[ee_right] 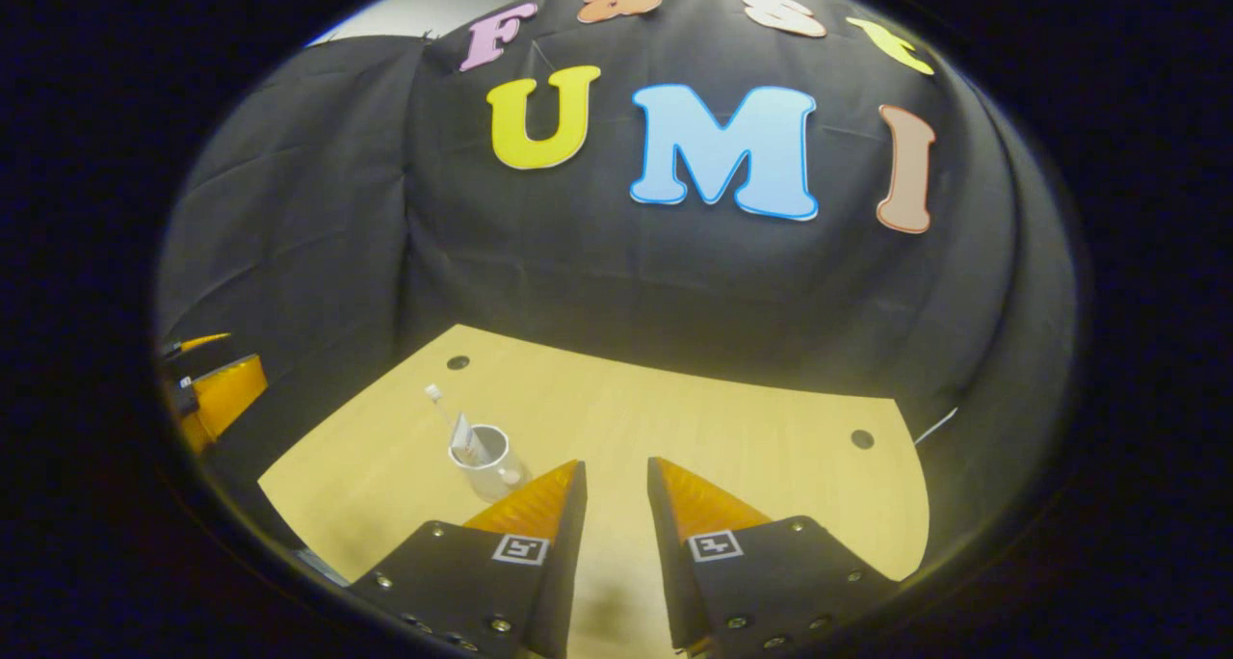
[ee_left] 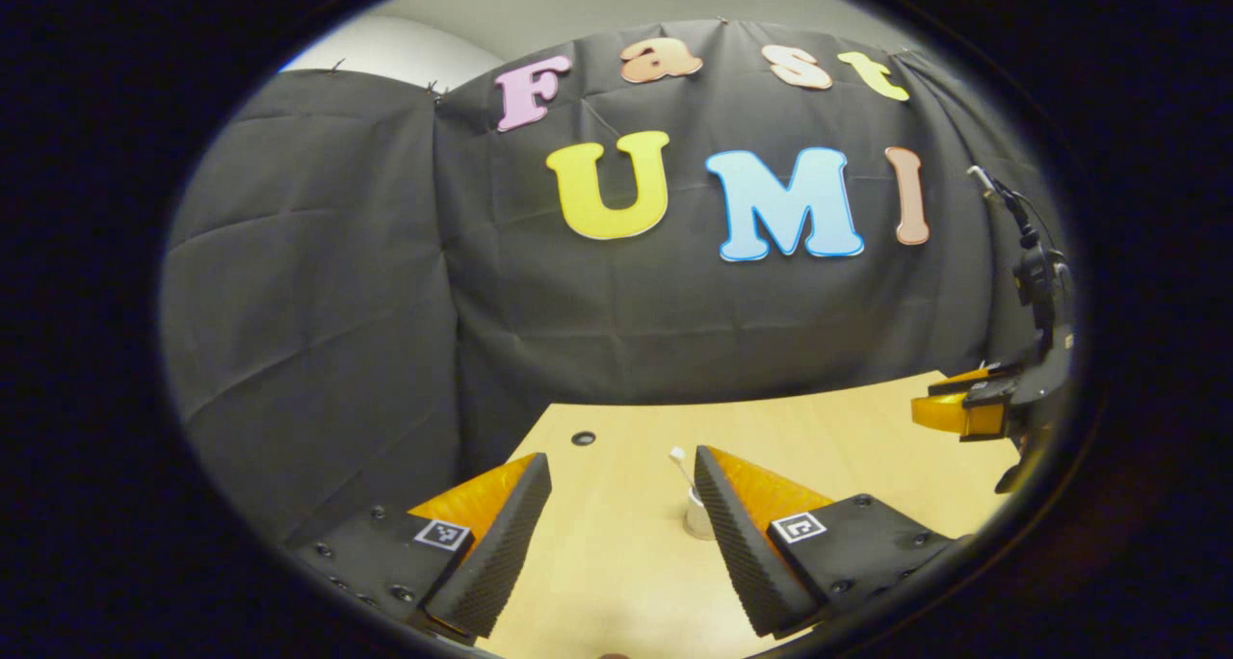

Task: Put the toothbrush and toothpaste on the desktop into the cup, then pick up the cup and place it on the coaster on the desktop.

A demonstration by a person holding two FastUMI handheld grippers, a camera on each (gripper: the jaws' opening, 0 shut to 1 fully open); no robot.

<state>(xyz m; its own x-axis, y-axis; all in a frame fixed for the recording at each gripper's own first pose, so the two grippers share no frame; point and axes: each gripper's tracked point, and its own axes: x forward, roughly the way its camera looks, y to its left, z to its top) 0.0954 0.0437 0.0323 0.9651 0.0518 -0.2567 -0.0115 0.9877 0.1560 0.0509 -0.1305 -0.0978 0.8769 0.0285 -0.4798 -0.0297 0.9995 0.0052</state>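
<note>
White and small, the cup (ee_right: 489,462) stands upright on the pale wood tabletop (ee_right: 674,418) with the toothbrush (ee_right: 438,401) and the toothpaste (ee_right: 465,437) already leaning out of it, so by the look of things the loading is done and your step now is the lift.

Your right tongs (ee_right: 616,490) hold nothing and are parted only a narrow way, too little to take the cup, I judge. The cup sits just beside the tip of their left finger, outside the gap, slightly ahead and to the left. Your left tongs (ee_left: 621,505) are spread wide and empty; in the left gripper view the cup (ee_left: 699,516) stands ahead of them, half hidden behind the right finger, with the brush head (ee_left: 678,457) poking up in the gap.

Whichever tongs you use, open them wider than the cup before you close in. Bring them level so both fingers meet the wall around mid-height, opposite each other, below the rim. Come in slowly; a nudge from one fingertip could tip the cup, and the leaning brush makes it top-heavy on that side. Squeeze gently, then lift straight up and keep the cup upright.

I cannot make out the coaster in either view, so find it before you carry.
</note>
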